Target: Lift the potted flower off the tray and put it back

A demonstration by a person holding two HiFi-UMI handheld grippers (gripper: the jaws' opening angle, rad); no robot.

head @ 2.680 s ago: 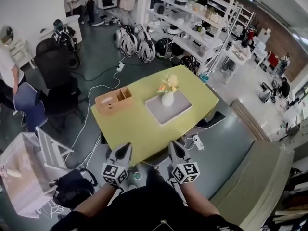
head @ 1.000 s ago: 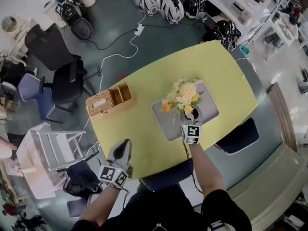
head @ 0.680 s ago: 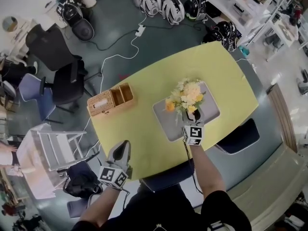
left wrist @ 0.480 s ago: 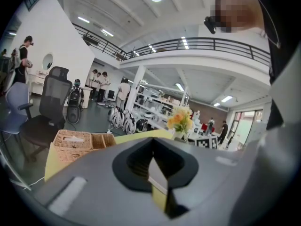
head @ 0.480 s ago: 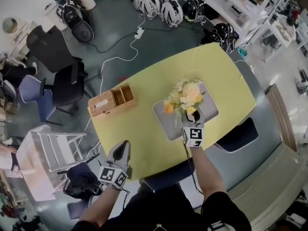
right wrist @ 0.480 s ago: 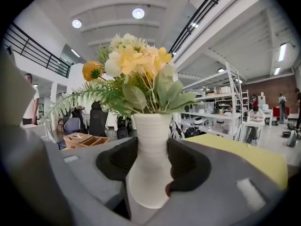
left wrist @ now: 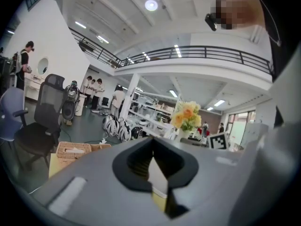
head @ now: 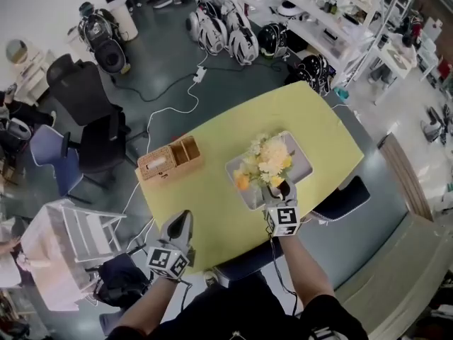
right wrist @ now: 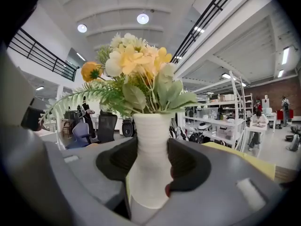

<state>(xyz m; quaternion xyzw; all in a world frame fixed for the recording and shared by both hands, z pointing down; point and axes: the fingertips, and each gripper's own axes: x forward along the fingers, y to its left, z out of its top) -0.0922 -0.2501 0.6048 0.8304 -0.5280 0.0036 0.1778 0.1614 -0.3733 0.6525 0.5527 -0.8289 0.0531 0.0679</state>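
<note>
The potted flower (head: 265, 163) is a yellow and white bunch in a ribbed white vase (right wrist: 151, 154). My right gripper (head: 274, 188) is shut on the vase's narrow waist, its dark pads pressing on both sides. It holds the vase upright in the air, over the near left part of the grey tray (head: 302, 163). The tray lies on the yellow-green table (head: 212, 190). My left gripper (head: 182, 220) hangs shut and holding nothing off the table's near left edge. In the left gripper view the flower (left wrist: 187, 117) shows past the closed jaws.
A wicker box (head: 170, 159) with two compartments stands at the table's left end. A dark blue chair (head: 347, 193) is pushed in at the near right edge. Office chairs (head: 99, 137), a white cable, helmets (head: 226, 37) and shelves surround the table.
The right gripper has lifted the vase off the tray and drawn it toward the tray's near left edge. The left gripper has risen a little. The camera view has shifted.
</note>
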